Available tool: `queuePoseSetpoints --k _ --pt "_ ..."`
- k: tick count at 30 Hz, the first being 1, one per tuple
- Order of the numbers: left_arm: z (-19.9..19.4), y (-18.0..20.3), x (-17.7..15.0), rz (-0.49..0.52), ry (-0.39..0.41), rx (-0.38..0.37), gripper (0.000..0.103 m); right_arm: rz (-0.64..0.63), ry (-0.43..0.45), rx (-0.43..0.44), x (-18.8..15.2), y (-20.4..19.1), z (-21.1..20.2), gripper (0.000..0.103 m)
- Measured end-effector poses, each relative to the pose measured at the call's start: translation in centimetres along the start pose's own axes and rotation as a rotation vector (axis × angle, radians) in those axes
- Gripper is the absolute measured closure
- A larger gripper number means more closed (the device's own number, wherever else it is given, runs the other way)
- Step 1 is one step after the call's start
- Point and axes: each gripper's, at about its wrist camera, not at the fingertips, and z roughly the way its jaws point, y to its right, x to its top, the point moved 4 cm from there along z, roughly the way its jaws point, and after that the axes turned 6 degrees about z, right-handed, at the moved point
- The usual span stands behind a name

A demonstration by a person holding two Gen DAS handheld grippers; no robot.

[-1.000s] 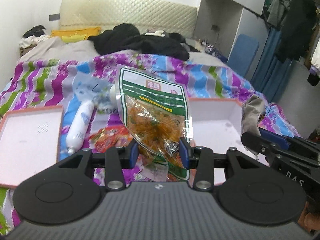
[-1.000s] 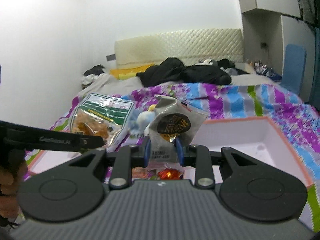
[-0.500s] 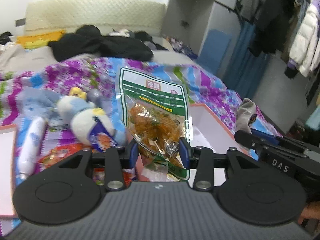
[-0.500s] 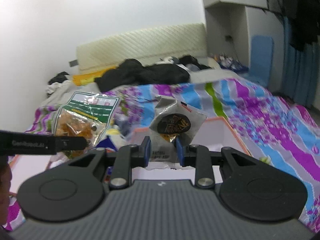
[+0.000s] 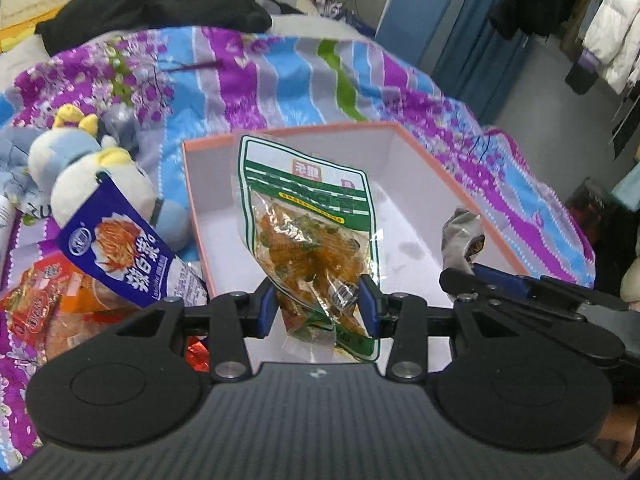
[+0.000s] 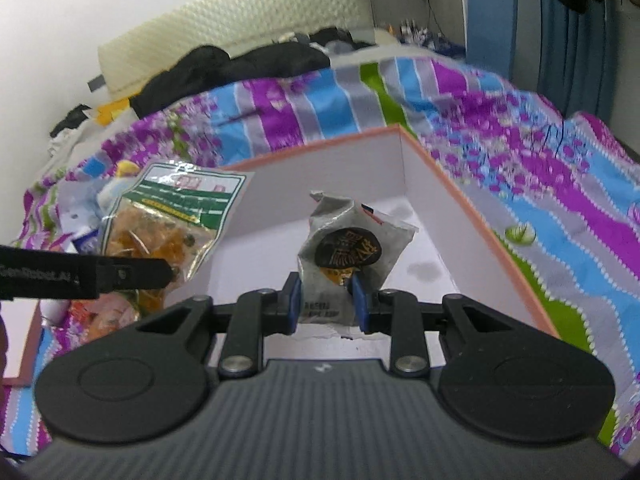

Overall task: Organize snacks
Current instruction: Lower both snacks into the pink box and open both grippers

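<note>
My left gripper [image 5: 318, 304] is shut on a clear green-topped bag of orange snack [image 5: 312, 224] and holds it upright over the open pink-rimmed white box [image 5: 420, 152]. My right gripper [image 6: 326, 304] is shut on a small silver snack packet with a black oval label [image 6: 348, 244], held over the same box [image 6: 440, 176]. The green bag also shows at the left of the right wrist view [image 6: 168, 224]. The silver packet shows at the right of the left wrist view [image 5: 460, 240].
Left of the box on the striped bedspread [image 5: 280, 72] lie a blue noodle packet [image 5: 116, 256], red-orange snack packs [image 5: 44, 308] and a plush toy [image 5: 92, 176]. Black clothes [image 5: 152, 8] lie at the bed's head. A box lid edge [image 6: 24, 356] is at far left.
Both grippers have swung right and tilted down with their packs, from above the loose snacks to over the open box. Both grips are unchanged.
</note>
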Motion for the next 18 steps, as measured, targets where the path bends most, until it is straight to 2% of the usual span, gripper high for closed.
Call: queuePoseSetpoints --k 5,6,8,9,10,11,18 --pt "0.9 -0.5 -0.2 -0.005 -0.017 -0.006 0.055 0.036 -0.032 -0.005 -0.4 0.4 1.1 0.071" --pt "1.0 -0.7 -0.1 -0.009 -0.02 -0.005 0.053 0.044 -0.029 -0.01 -0.4 0.4 1.0 0.072" --pt "0.5 -0.8 0.0 -0.016 -0.011 -0.011 0.042 0.051 -0.025 -0.013 -0.2 0.4 0.7 0.069" --pt "0.1 -0.9 0.1 -0.018 0.002 -0.008 0.037 0.056 -0.026 -0.01 -0.1 0.3 0.5 0.065" --pt "-0.5 -0.9 0.2 -0.016 0.016 -0.002 0.036 0.063 -0.023 -0.006 0.0 0.2 0.2 0.056" --pt "-1.2 -0.8 0.3 -0.015 0.028 0.003 0.036 0.064 -0.014 -0.004 0.1 0.1 -0.2 0.051" --pt "-7.1 -0.7 0.7 -0.015 0.114 0.019 0.036 0.032 0.065 0.022 1.1 -2.0 -4.3 0.051"
